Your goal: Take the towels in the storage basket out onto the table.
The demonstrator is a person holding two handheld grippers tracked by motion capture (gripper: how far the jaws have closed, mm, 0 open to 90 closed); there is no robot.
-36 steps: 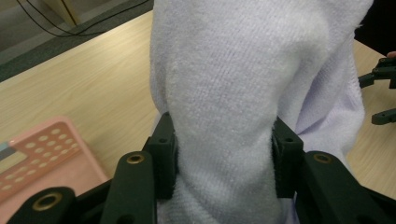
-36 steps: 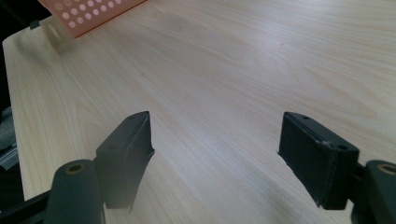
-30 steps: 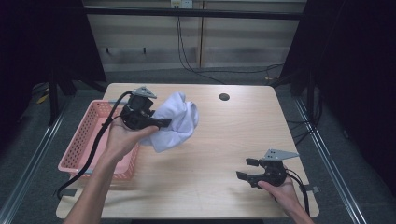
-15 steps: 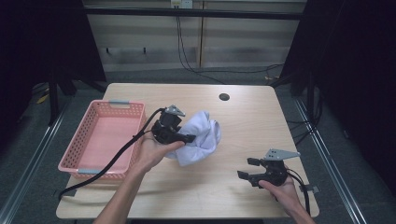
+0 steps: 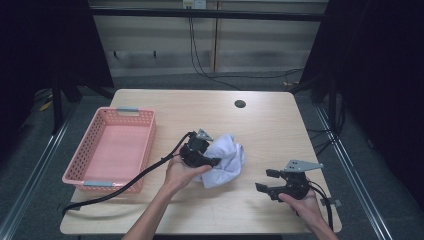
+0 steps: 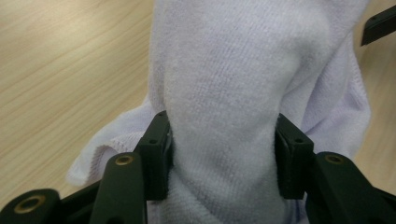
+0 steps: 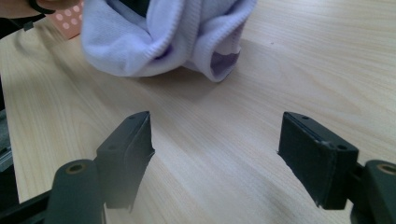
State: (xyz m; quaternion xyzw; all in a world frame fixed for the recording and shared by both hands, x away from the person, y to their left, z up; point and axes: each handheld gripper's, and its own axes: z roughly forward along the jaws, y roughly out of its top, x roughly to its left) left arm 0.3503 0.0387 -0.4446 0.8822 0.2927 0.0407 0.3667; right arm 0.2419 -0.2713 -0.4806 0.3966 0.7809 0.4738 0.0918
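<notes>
High view: pink basket [image 5: 97, 131] beside towel [image 5: 226, 161]

Towel [image 6: 224, 93] top & btm cut off by frame; basket [image 7: 70, 21] mostly cropped.

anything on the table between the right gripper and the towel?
Nothing visible. The right gripper has its jaws open over bare table, and the white towel lies just ahead of it. The left gripper is on the towel's far side, jaws around a fold, lately opening.
</notes>
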